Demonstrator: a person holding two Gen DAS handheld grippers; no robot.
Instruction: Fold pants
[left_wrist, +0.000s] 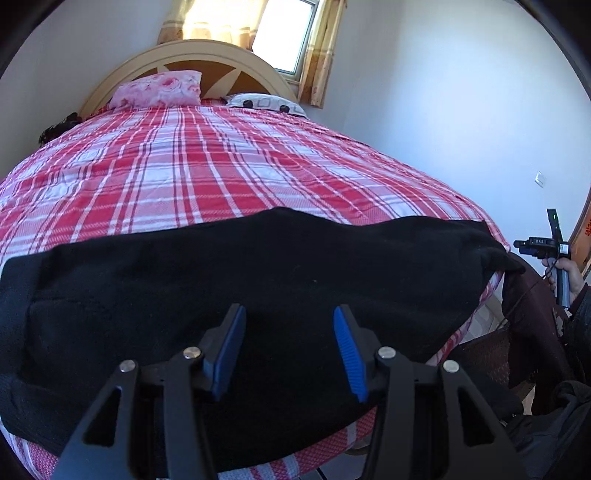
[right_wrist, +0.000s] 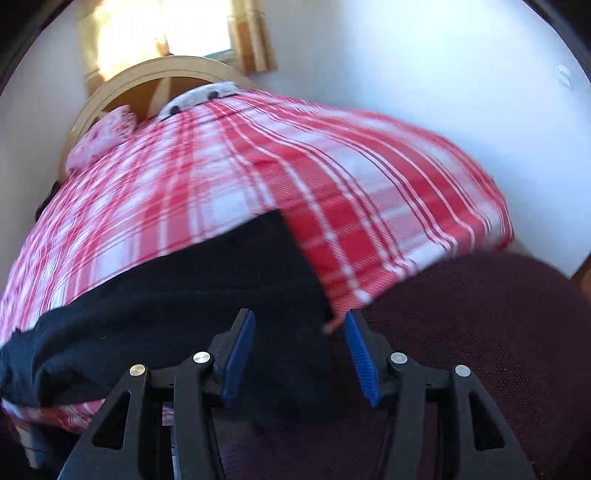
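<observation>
Black pants (left_wrist: 236, 288) lie spread across the near edge of a bed with a red and white plaid cover (left_wrist: 207, 170). My left gripper (left_wrist: 290, 314) is open and empty, just above the pants' middle. In the right wrist view the pants (right_wrist: 192, 295) end at a straight edge near the bed's corner. My right gripper (right_wrist: 300, 319) is open and empty, over that end of the pants, with the plaid cover (right_wrist: 332, 206) beyond. The right hand-held gripper (left_wrist: 554, 251) also shows at the far right of the left wrist view, off the bed.
A pink floral pillow (left_wrist: 159, 88) and a white patterned pillow (left_wrist: 266, 101) lie by the wooden headboard (left_wrist: 192, 51). A window with curtains (left_wrist: 284, 33) is behind. A dark maroon fabric (right_wrist: 480, 325) sits off the bed's right corner. White wall (left_wrist: 443, 110) runs along the right.
</observation>
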